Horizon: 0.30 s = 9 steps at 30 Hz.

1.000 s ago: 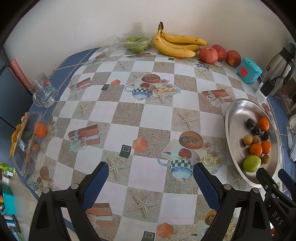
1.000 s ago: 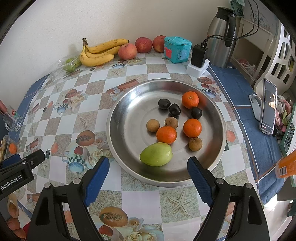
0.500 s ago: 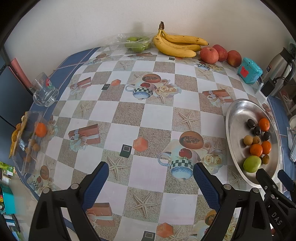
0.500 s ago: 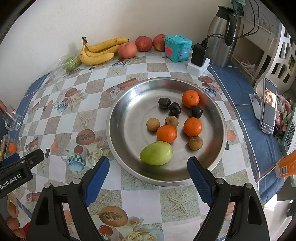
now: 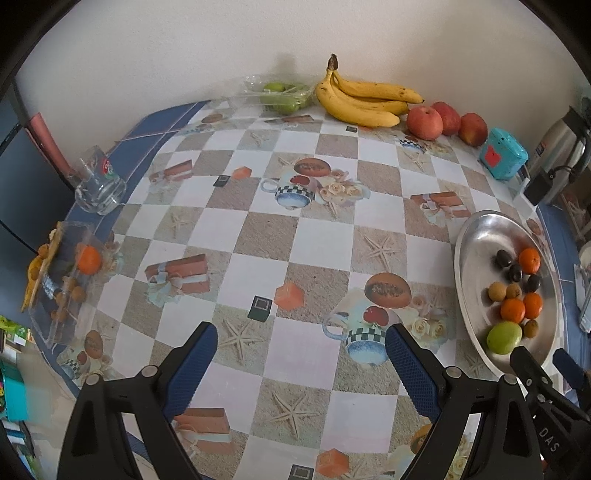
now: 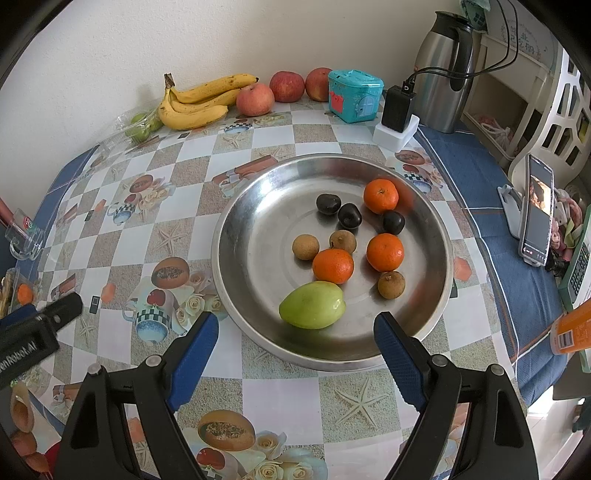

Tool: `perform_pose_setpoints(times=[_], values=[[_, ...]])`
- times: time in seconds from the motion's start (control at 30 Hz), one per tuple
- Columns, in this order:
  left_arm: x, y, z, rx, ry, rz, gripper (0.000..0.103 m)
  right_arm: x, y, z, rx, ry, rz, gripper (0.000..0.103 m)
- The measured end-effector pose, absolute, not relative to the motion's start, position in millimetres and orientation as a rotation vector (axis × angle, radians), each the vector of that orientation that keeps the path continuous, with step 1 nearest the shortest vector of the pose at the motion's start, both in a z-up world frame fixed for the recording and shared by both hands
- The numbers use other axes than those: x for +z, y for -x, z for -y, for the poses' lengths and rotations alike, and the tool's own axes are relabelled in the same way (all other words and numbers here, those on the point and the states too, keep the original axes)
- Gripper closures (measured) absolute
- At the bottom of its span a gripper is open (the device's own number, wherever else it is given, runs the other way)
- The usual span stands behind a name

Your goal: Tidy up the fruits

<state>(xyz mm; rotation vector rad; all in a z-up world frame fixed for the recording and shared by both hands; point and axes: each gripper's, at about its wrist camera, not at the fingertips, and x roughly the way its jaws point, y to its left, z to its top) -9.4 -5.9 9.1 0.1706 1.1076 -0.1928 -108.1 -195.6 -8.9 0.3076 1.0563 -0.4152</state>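
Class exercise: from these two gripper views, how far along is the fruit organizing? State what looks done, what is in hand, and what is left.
Done: the steel tray holds a green fruit, three tangerines and small dark and brown fruits. In hand: nothing; the left gripper and right gripper are both open and empty. Left: bananas, apples, bagged green fruit and the clear box's tangerine remain outside.

A plain cream wall point(image 6: 258, 33) is seen behind the table point(image 5: 317, 236), which is covered by a checked cloth printed with starfish and teapots. A white lattice shelf point(image 6: 565, 110) is set at the far right, lit by soft daylight.
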Motion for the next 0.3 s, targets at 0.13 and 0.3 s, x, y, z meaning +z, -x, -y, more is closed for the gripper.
perform_pose_setpoints(times=[0.13,0.3], values=[[8.9,10.2,8.8,-0.196,-0.171,-1.110,0.009,-10.1,108.4,194.9,-0.413,-0.306,-1.059,0.016],[10.2,11.4,10.1,-0.193,-0.167,-1.112,0.009,-10.0,107.3,196.0,-0.412,-0.306,-1.061,0.016]])
